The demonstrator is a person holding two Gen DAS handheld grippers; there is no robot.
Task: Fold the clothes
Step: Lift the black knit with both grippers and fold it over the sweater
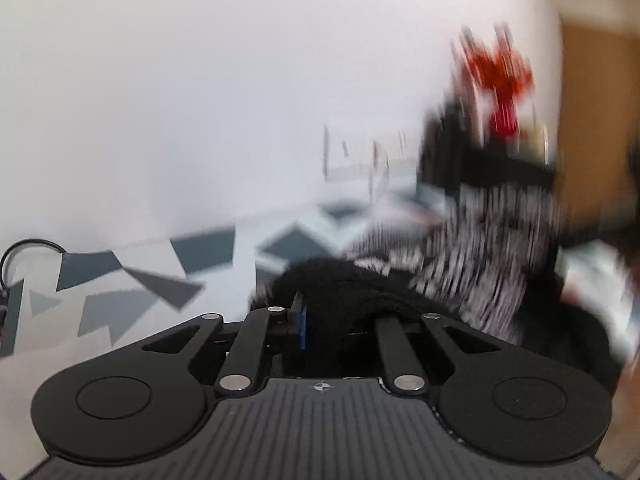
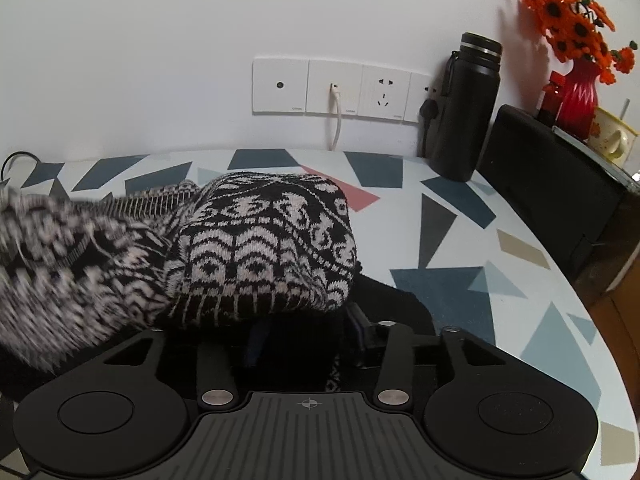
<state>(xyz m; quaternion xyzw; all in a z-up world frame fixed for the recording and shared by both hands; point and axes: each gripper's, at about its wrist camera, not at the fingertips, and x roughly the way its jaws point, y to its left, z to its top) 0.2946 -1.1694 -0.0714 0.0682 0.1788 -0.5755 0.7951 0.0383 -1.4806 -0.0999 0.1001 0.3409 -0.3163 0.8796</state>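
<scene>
Your right gripper [image 2: 308, 332] sits low over the table [image 2: 460, 216] with the patterned black-and-white sweater [image 2: 264, 248] bunched over its fingers; dark fabric fills the gap, so it looks clamped on the knit, though the fingertips are hidden. The sweater's bulk trails off to your left, toward the other hand. Your left gripper [image 1: 340, 320] is buried in dark cloth too, and in that blurred view I cannot tell whether it grips. The garment's long axis runs between your two hands, so the fold turns on carrying both ends across together
</scene>
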